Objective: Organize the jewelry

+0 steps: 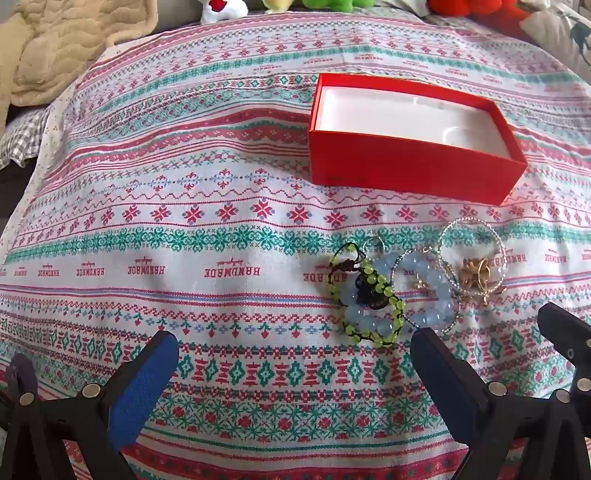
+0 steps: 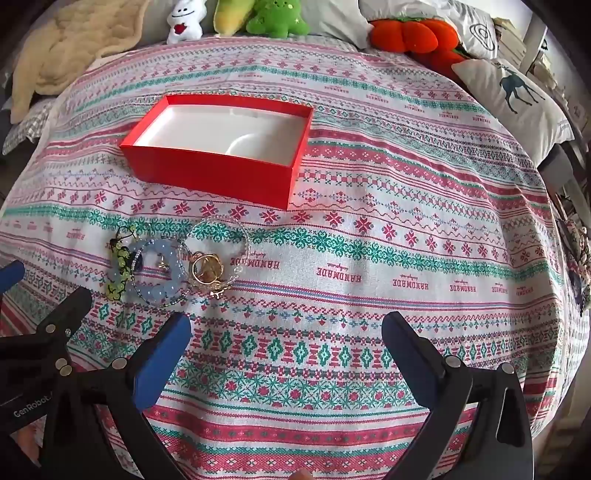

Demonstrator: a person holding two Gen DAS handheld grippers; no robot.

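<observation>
Patterned cloth [image 1: 184, 258] covers the bed. We hold the left gripper [image 1: 295, 354] and right gripper [image 2: 286, 332] spread wide, nothing between the fingers. The jewelry pile [image 1: 406, 291] lies just ahead of the left gripper's right finger; the open red box [image 1: 413, 173] sits beyond it, plush toys [image 2: 277, 18] farthest.

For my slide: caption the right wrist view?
Open right tool above patterned cloth, jewelry pile before empty red box.
</observation>
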